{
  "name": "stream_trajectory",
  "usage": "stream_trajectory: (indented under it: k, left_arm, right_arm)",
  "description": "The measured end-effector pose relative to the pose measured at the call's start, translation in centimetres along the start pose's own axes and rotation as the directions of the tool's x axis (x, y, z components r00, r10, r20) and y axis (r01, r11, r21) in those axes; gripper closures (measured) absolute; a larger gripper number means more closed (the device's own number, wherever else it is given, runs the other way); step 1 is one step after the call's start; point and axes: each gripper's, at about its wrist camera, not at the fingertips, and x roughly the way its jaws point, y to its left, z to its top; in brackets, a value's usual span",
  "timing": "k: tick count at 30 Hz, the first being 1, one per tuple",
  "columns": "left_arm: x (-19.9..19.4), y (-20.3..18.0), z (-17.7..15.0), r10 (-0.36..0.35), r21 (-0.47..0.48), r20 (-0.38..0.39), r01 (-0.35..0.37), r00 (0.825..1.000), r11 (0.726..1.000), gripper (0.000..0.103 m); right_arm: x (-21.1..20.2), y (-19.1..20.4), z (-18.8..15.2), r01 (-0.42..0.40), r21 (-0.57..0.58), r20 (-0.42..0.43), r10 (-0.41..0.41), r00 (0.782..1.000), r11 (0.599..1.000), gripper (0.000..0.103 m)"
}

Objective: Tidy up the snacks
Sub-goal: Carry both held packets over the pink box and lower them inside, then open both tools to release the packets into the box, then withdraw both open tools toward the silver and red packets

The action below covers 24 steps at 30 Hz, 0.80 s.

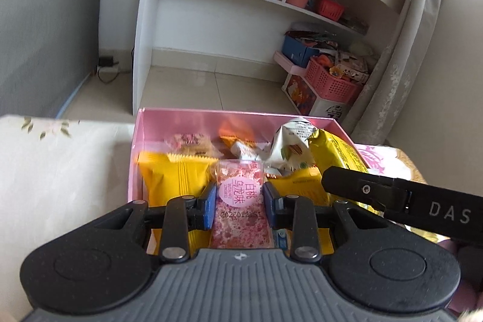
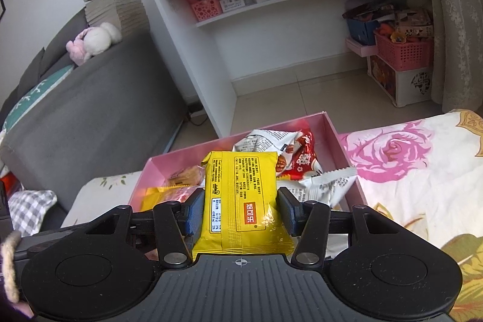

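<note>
A pink box (image 1: 136,141) sits on a floral cloth and holds several snack packets. My left gripper (image 1: 240,202) is shut on a pink speckled snack packet (image 1: 238,201) with a round pink label, held over the near part of the box, next to an orange-yellow packet (image 1: 176,180). My right gripper (image 2: 240,210) is shut on a yellow snack packet (image 2: 241,195), held over the pink box (image 2: 335,135). The right gripper's finger (image 1: 392,195) also shows in the left wrist view, with the yellow packet (image 1: 335,150). White and red packets (image 2: 295,153) lie in the box.
A white shelf unit (image 2: 271,5) with pink baskets stands behind the box. A grey sofa (image 2: 90,110) is on the left. Pink crates and boxes (image 2: 401,56) stand on the tiled floor at the right. The floral cloth (image 2: 407,165) spreads right of the box.
</note>
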Motion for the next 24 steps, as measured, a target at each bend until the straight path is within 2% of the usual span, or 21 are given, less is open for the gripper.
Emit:
stream_trajectory:
  k: [5,8,10,16,18,21,24]
  left_arm:
    - [0.0,-0.1,-0.2,-0.004,0.005,0.016,0.004,1.000,1.000,0.073]
    - [-0.9,0.2,-0.3,-0.019,0.002,0.028,0.019,0.999,1.000,0.069]
    - [-1.7,0.1,-0.5,-0.016,0.025,0.032,0.015,0.999,1.000,0.067]
    - [-3.6,-0.3,-0.8,-0.019,0.043,0.030,0.017,0.999,0.999,0.046]
    - [-4.4,-0.3,-1.1,-0.026,0.034,0.027,0.025,0.999,0.999,0.035]
    - [-5.5,-0.4,-1.6,-0.020,0.033,0.016,0.020,1.000,0.999,0.028]
    - [-6.4,-0.6,-2.2,0.003,0.032,-0.010,-0.003,1.000,0.999,0.026]
  right_arm:
    - [-0.5,0.1,0.2,-0.003,0.004,0.006,0.003,1.000,1.000,0.048]
    - [-1.4,0.0,0.4,-0.006,0.013,0.020,0.006,1.000,1.000,0.039]
    - [-2.0,-0.1,0.6,-0.001,0.021,0.024,0.001,1.000,1.000,0.036]
    - [-4.1,-0.1,0.3,0.025,0.019,0.009,-0.025,1.000,1.000,0.028]
    - [-4.9,-0.2,0.2,0.032,0.021,0.001,-0.032,0.999,0.999,0.023]
    - [-6.2,-0.3,-0.2,0.034,0.034,-0.003,-0.034,0.999,0.999,0.017]
    - [-7.1,-0.3,-1.0,0.035,0.056,-0.027,-0.034,0.999,0.998,0.016]
